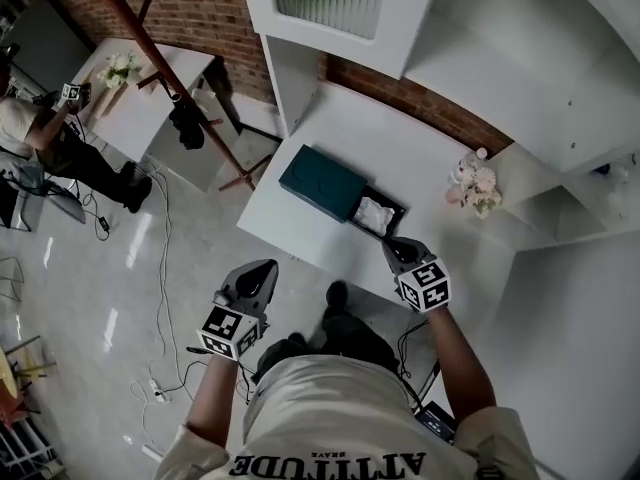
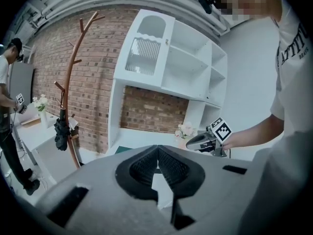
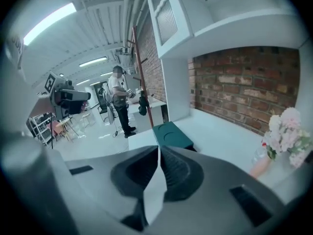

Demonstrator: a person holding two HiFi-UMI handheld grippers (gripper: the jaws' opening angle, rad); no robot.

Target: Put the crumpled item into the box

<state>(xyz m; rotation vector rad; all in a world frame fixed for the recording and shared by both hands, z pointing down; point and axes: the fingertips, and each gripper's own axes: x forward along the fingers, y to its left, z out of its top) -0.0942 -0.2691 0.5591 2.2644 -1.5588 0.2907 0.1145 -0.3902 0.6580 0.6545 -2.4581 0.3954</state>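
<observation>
Crumpled item [image 1: 373,214] in diagonal box [image 1: 322,181]; left gripper [image 2: 157,148], right gripper [image 3: 159,149] fingers clenched, empty.

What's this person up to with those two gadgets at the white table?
A person stands at a white table holding a two-jaw gripper in each hand. A white crumpled item already lies inside the open dark box, whose teal lid sits pushed to one side. The right gripper hovers by the near side of the box, jaws shut and empty. The left gripper, also shut and empty, hangs beyond the table's edge, over the floor.
</observation>
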